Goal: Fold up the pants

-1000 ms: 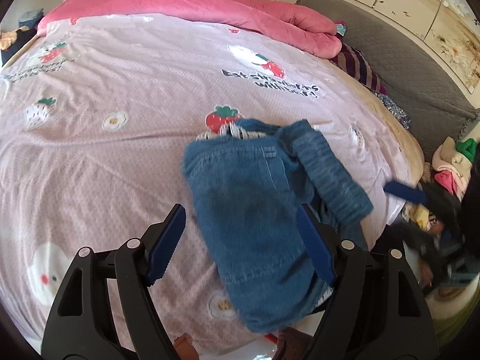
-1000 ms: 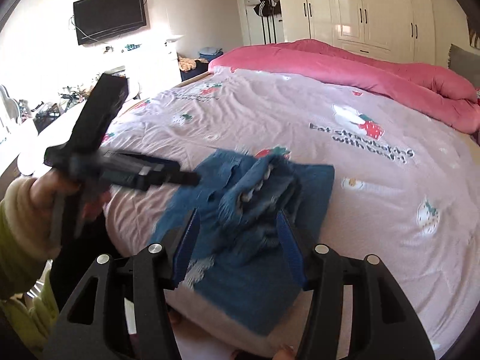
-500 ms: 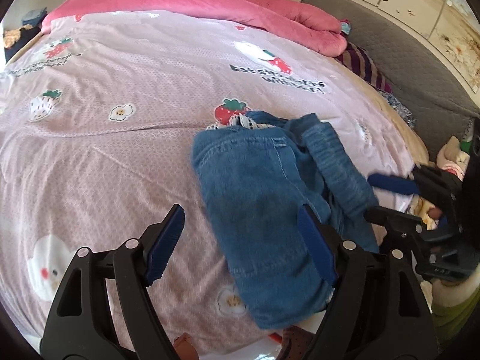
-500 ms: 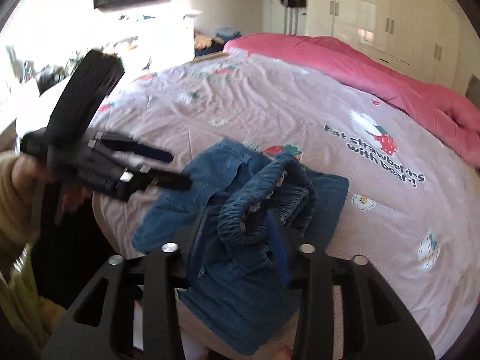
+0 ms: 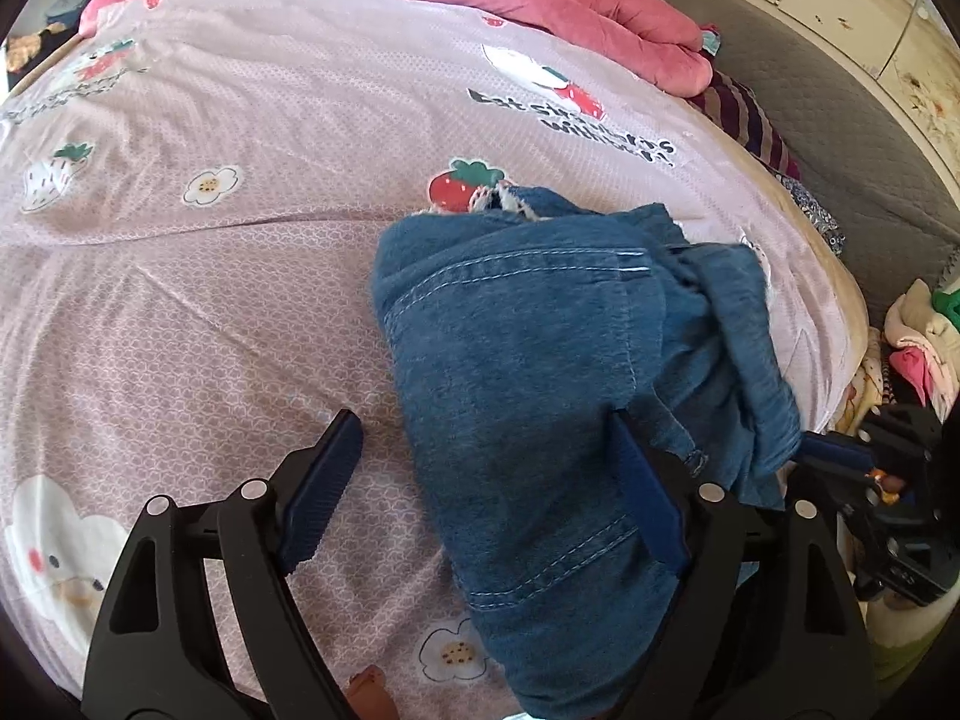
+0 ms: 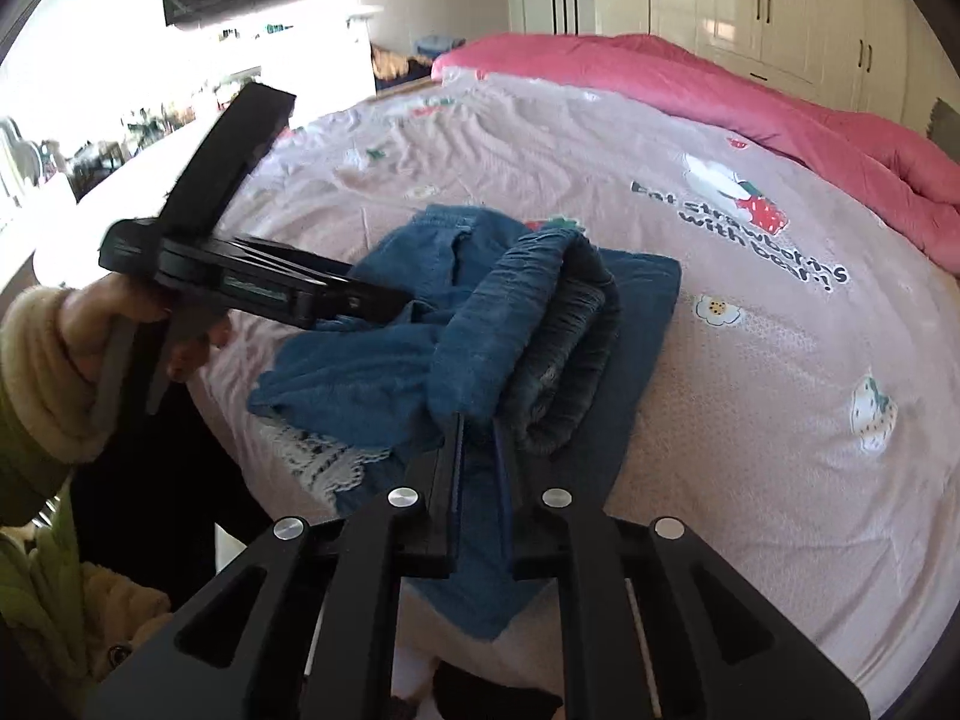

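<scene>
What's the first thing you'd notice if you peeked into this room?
The crumpled blue denim pants jump out, bunched near the edge of the pink strawberry-print bedsheet. The right gripper has its jaws nearly together on a fold of the denim, opening slightly, while the left gripper is opening wide over the pants. A bright pink quilt is heaped along the far side of the bed.

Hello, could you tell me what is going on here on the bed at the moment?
A person is folding a pair of blue denim pants on a bed with a pink strawberry sheet, holding a gripper in each hand. The right gripper has a fold of the bunched waistband between its fingers, though its jaws are easing open. The left gripper straddles the near end of the pants, its jaws opening wide without pinching. The pants are only partly folded.
</scene>
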`<state>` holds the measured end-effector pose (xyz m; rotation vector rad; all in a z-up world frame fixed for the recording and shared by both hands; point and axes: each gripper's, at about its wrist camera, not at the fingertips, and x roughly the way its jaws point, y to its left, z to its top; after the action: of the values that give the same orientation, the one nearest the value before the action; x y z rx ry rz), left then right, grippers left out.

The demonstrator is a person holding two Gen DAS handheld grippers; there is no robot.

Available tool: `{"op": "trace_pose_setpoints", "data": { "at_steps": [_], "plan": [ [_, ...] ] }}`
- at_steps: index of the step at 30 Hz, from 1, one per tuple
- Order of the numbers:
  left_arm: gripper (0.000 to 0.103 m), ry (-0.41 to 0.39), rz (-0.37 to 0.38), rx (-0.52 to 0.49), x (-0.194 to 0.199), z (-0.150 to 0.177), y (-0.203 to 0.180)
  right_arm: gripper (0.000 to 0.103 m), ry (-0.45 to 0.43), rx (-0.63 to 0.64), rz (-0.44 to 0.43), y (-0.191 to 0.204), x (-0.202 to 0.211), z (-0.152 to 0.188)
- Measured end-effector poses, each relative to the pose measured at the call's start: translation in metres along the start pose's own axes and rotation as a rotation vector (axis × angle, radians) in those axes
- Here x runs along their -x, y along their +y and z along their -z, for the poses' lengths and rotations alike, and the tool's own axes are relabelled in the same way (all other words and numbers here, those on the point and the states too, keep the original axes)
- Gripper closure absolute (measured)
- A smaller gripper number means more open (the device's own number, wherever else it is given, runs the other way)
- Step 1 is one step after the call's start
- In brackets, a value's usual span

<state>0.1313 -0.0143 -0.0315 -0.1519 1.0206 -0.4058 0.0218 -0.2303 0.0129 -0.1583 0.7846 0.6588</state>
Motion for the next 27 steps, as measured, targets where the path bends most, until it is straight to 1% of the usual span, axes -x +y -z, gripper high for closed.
{"op": "trace_pose_setpoints", "data": {
  "at_steps": [2, 3, 6, 9, 11, 12, 13, 14, 15, 16, 17, 19, 22, 23, 24, 25, 26, 27],
  "plan": [
    [0.027, -0.008, 0.005, 0.000, 0.004, -0.001, 0.000, 0.063, -0.032, 0.017, -0.009, 0.003, 0.014, 0.007],
    [0.027, -0.012, 0.014, 0.001, 0.007, -0.002, 0.000, 0.063, -0.041, 0.054, -0.004, 0.010, 0.021, 0.016],
    [0.027, -0.022, 0.027, 0.014, 0.013, -0.003, 0.000, 0.063, -0.017, 0.130, 0.013, 0.024, 0.024, 0.032],
    [0.027, -0.026, 0.029, 0.012, 0.015, -0.001, -0.005, 0.063, 0.012, 0.233, 0.084, 0.045, 0.011, 0.044],
    [0.027, -0.028, 0.013, 0.001, 0.014, 0.001, -0.010, 0.063, 0.016, 0.307, 0.124, 0.057, 0.001, 0.048],
    [0.027, -0.027, 0.002, -0.005, 0.013, 0.002, -0.012, 0.068, 0.033, 0.359, 0.152, 0.063, -0.009, 0.051],
    [0.027, -0.024, -0.006, -0.008, 0.012, 0.003, -0.014, 0.079, 0.062, 0.397, 0.157, 0.068, -0.018, 0.053],
    [0.027, -0.018, -0.007, -0.007, 0.010, 0.004, -0.015, 0.102, 0.091, 0.419, 0.154, 0.071, -0.025, 0.055],
    [0.027, -0.014, -0.005, -0.006, 0.009, 0.005, -0.015, 0.103, 0.135, 0.429, 0.132, 0.074, -0.033, 0.059],
    [0.027, -0.015, -0.011, -0.008, 0.008, 0.005, -0.015, 0.103, 0.164, 0.437, 0.091, 0.078, -0.037, 0.064],
    [0.027, -0.015, -0.015, -0.008, 0.007, 0.004, -0.015, 0.103, 0.165, 0.448, 0.073, 0.082, -0.038, 0.068],
    [0.026, -0.014, -0.013, -0.005, 0.006, 0.004, -0.014, 0.103, 0.156, 0.449, 0.071, 0.088, -0.035, 0.072],
    [0.024, -0.020, -0.017, -0.010, 0.008, 0.005, -0.014, 0.103, 0.096, 0.322, 0.007, 0.074, -0.015, 0.061],
    [0.023, -0.025, -0.017, -0.007, 0.011, 0.006, -0.013, 0.099, 0.069, 0.274, 0.001, 0.066, -0.008, 0.055],
    [0.023, -0.028, -0.015, -0.007, 0.013, 0.007, -0.012, 0.087, 0.047, 0.207, -0.016, 0.053, 0.000, 0.047],
    [0.022, -0.033, -0.015, -0.007, 0.016, 0.008, -0.011, 0.080, 0.029, 0.157, -0.028, 0.043, 0.007, 0.041],
    [0.022, -0.038, -0.016, -0.006, 0.019, 0.009, -0.010, 0.066, 0.009, 0.116, -0.030, 0.033, 0.012, 0.036],
    [0.021, -0.043, -0.019, -0.004, 0.022, 0.011, -0.008, 0.058, -0.013, 0.078, -0.031, 0.022, 0.018, 0.031]
  ]
}}
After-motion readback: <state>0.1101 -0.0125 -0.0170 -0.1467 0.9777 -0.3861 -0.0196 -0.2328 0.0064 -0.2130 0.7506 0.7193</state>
